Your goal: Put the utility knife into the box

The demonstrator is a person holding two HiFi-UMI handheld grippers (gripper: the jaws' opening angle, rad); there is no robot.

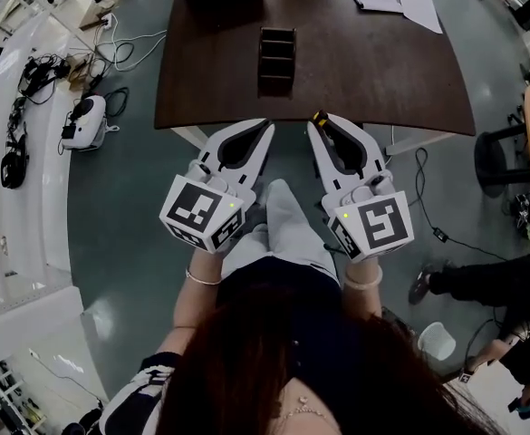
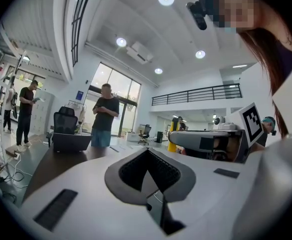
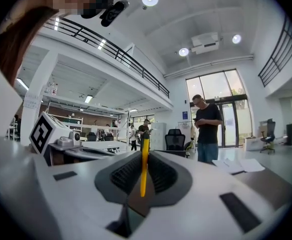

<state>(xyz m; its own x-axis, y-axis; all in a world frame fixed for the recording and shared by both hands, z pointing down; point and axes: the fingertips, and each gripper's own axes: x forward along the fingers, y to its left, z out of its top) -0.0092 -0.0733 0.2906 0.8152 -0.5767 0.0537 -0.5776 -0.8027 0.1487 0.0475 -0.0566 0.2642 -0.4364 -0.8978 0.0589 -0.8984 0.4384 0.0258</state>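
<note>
The right gripper [image 1: 318, 125] is clamped on the yellow knife [image 3: 144, 166], whose length runs out along the jaws. The box [image 1: 277, 60] sits ahead on the table [image 1: 382, 71], slightly to that gripper's left. The left gripper [image 1: 265, 126] is closed on nothing.

Two white plastic grippers are seen, the left gripper [image 1: 265, 127] and the right gripper [image 1: 315, 125]. One yellow-handled utility knife [image 3: 144, 166], one dark slotted box [image 1: 277, 60], one brown wooden table [image 1: 382, 71] and two white paper sheets [image 1: 419, 7] are counted.
</note>
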